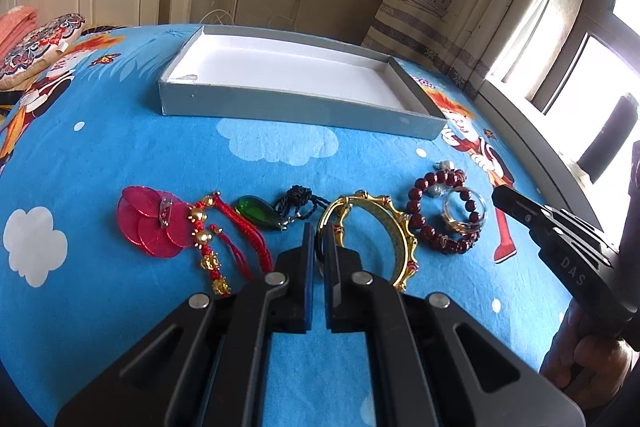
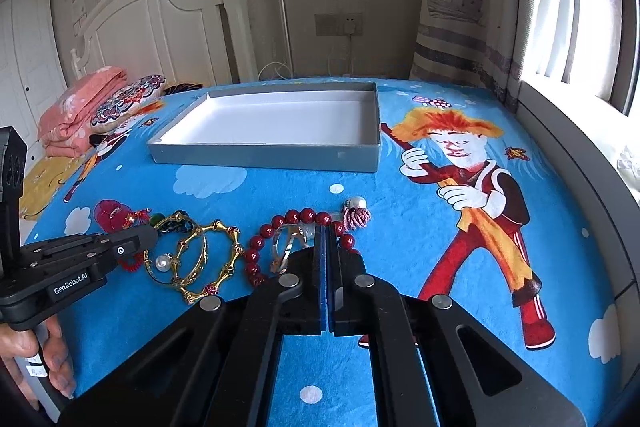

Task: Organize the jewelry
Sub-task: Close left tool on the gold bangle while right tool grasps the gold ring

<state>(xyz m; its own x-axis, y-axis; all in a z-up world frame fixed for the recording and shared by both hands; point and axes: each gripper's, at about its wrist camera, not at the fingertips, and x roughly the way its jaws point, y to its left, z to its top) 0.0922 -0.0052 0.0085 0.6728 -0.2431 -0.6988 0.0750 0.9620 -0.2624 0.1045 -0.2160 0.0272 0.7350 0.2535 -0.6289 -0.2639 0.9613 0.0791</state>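
Nothing has gone into the grey box point(image 1: 296, 109) yet: its white floor, in the upper middle of both frames, is bare, so by my reading the sorting has hardly begun. The blue cartoon bedspread point(image 1: 120, 147) carries everything.

All the jewelry lies in a row across the middle of the left wrist view, below the box and well apart from it. Going down in size: the gold bangle point(image 1: 402, 227) right of centre, the dark red bead bracelet point(image 1: 416, 211) beside it with a clear ring point(image 1: 464, 215) lying inside its loop, the pink disc brooch point(image 1: 152, 223) at far left, the red cord bracelet point(image 1: 208, 239), and the green pendant point(image 1: 256, 213) on its black cord.

The left gripper point(image 1: 318, 239) has its tongs nearly together, seemingly pinching the bangle's near rim. The right gripper point(image 2: 326, 239) has its tongs pressed together at the bead bracelet; whether a bead or strand is caught I cannot tell.

Every piece is left to move.
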